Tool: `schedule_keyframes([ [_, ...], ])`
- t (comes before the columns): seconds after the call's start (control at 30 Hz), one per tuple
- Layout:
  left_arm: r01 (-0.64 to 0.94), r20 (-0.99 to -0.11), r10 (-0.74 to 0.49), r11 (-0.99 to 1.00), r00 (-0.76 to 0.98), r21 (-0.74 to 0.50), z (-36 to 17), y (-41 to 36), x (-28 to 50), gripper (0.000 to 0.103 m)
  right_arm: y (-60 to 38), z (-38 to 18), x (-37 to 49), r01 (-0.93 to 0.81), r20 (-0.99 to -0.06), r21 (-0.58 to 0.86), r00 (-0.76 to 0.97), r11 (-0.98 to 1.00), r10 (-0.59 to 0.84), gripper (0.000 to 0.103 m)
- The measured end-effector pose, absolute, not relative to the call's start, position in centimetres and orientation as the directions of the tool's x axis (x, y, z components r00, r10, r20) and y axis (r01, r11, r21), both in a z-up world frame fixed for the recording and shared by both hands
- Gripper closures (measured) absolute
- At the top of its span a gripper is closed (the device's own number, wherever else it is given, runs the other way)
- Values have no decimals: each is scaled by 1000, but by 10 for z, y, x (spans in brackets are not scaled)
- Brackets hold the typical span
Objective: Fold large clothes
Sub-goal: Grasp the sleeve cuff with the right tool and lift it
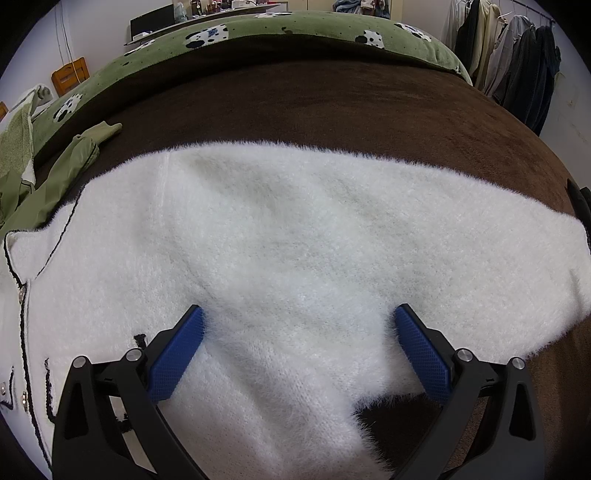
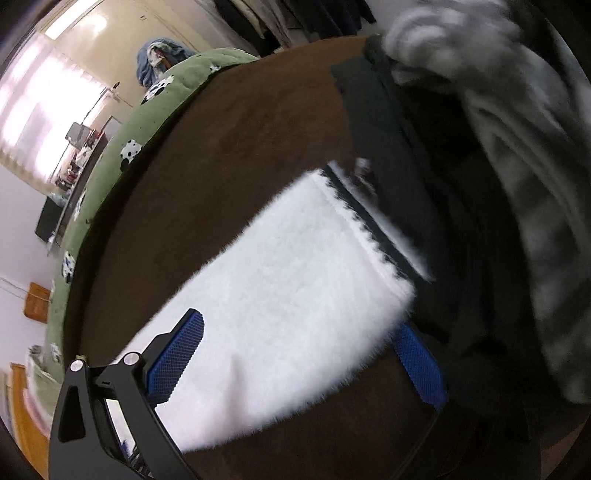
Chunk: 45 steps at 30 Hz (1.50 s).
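A fluffy white cardigan (image 1: 280,243) with thin black trim and metal buttons lies spread on a brown blanket (image 1: 314,107). One sleeve stretches out to the right. My left gripper (image 1: 299,317) hangs open just above the garment near the armpit, its blue pads either side of the fabric, gripping nothing. My right gripper (image 2: 299,325) is open over the same sleeve's end (image 2: 295,273), whose cuff has a black zigzag band (image 2: 373,225). The right wrist view is tilted and blurred.
Olive green clothes (image 1: 55,173) lie at the left of the blanket. A green cow-print quilt (image 1: 295,27) lies along the far side. Dark clothes (image 2: 417,177) and a grey striped garment (image 2: 517,155) lie past the cuff. Hanging clothes (image 1: 517,66) stand at the far right.
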<state>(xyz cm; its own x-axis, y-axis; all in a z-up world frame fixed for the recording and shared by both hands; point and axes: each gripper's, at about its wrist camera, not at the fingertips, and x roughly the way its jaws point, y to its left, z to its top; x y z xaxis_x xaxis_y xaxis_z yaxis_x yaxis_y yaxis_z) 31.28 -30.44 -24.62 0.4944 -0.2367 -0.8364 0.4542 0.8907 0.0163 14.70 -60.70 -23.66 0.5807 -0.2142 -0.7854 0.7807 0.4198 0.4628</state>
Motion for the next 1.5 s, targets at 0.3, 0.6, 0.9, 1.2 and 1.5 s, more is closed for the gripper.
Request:
schedule_keyframes([
  [0.3,453,-836,-235,891,496,18,-246,-304,312,5,-620,-248,130,739,-748,528,638,420,-183,92],
  [0.6,451,-835,-234,892,498,19,-246,-305,312,5,-620,-250,120,673,-702,547,693,498,-164,94],
  [0.9,449,-832,-235,893,503,19,-247,-304,311,5,-615,-237,131,679,-711,507,678,532,-188,94],
  [1.2,426,-826,-238,905,511,3,-235,-293,312,6,-540,-139,161,545,-620,362,746,756,-241,94],
  [1.5,320,-768,-139,943,626,90,-173,-188,278,6,-392,-50,204,240,-511,281,857,929,-67,94],
])
